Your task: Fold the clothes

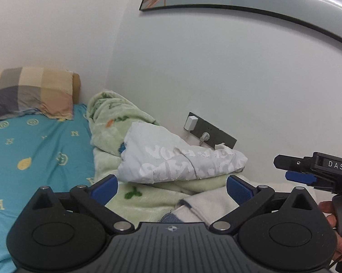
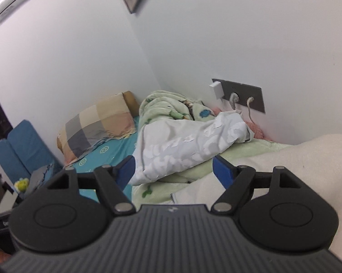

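A white garment with a cracked white print (image 1: pixel 177 159) lies folded on a pale green fleece blanket (image 1: pixel 116 132) by the wall; it also shows in the right wrist view (image 2: pixel 182 145). My left gripper (image 1: pixel 172 187) is open and empty, its blue pads just short of the garment. My right gripper (image 2: pixel 173 170) is open and empty, also just short of the garment, and shows at the right of the left wrist view (image 1: pixel 311 170). A cream garment (image 2: pixel 295 159) lies close below the right gripper; part of it, with a blue-grey patch, lies below the left gripper (image 1: pixel 205 207).
The bed has a teal patterned sheet (image 1: pixel 39 159) and a checked pillow (image 1: pixel 30 93) at its head. A grey socket strip with plugs (image 1: pixel 211 134) is on the wall behind the blanket. A blue chair (image 2: pixel 23 150) stands beside the bed. A pink fabric (image 2: pixel 259 132) lies by the wall.
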`<move>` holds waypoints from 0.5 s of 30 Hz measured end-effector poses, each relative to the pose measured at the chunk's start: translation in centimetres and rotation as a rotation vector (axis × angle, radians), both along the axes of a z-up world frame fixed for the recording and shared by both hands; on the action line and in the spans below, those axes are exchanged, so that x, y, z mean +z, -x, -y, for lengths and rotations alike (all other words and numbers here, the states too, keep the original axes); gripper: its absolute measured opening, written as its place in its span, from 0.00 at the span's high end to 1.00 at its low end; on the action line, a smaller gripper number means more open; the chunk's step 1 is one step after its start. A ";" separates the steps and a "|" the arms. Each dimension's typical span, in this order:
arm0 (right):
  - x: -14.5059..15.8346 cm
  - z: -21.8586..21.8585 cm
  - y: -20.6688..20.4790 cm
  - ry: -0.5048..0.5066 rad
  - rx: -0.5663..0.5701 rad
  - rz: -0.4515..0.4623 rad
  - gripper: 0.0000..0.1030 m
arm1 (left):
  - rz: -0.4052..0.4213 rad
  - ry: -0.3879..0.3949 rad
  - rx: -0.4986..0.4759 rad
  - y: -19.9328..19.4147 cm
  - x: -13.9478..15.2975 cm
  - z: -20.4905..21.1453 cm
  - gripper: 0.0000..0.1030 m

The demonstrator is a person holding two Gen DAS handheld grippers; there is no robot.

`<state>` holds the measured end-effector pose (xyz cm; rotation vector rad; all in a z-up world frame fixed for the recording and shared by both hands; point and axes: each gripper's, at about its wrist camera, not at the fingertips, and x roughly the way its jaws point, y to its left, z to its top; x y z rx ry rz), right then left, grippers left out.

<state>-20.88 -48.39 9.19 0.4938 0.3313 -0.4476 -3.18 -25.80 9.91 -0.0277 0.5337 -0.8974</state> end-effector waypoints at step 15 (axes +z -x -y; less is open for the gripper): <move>-0.5 -8.5 2.6 0.222 -0.021 0.004 0.25 | 0.135 -0.026 0.047 6.7 -0.1 -5.8 0.00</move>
